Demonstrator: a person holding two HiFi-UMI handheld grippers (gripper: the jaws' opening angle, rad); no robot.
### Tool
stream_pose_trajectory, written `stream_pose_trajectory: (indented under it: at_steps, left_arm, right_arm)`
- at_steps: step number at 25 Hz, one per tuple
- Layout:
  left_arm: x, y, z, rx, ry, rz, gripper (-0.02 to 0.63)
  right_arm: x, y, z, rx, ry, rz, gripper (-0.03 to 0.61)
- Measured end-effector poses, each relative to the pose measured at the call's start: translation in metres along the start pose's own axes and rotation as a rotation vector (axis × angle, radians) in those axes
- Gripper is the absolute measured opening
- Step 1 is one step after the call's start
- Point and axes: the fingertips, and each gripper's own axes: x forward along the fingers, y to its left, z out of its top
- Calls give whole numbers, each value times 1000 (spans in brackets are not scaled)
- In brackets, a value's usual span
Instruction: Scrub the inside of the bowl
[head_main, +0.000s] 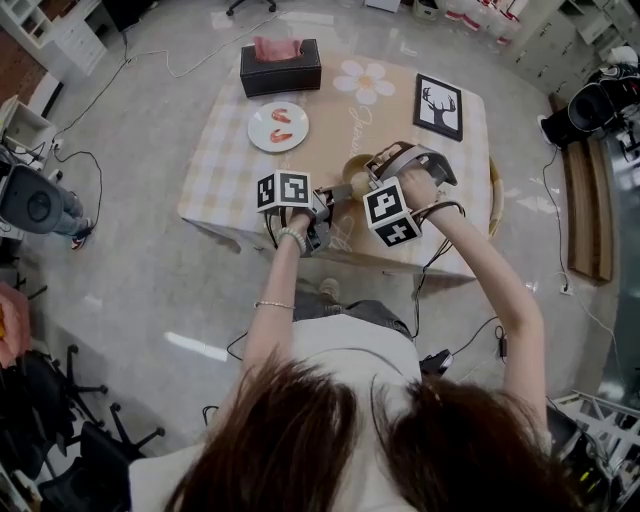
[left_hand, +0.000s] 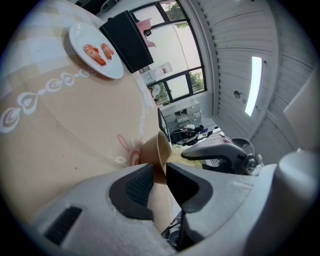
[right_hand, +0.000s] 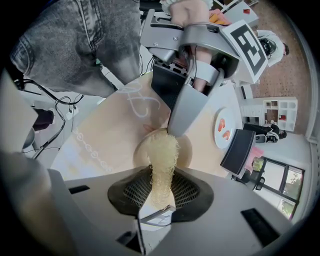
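Bowl (left_hand: 152, 150) rim pinched by left tool (left_hand: 159, 175); right tool (right_hand: 161, 187), angled down, clamps scrubber (right_hand: 164, 155) inside it.

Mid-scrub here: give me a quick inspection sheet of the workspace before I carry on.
Surface: table, checked cloth with flower print.
Job's things: tan bowl near the table's front edge; fibrous scrubber reaching into it.
Clutter: plate with pink food, tissue box, framed picture.
Grippers: left gripper shut on the bowl's rim; right gripper shut on the scrubber.
Cables: cables on the floor.
Surroundings: office chairs.
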Motion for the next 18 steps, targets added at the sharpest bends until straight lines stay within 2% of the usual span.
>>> stream_pose_trajectory:
  at_steps: [18]
  left_arm:
    - [-6, 0, 5, -8, -24, -17, 69]
  right_arm:
    - [14, -18, 0, -12, -6, -3, 95]
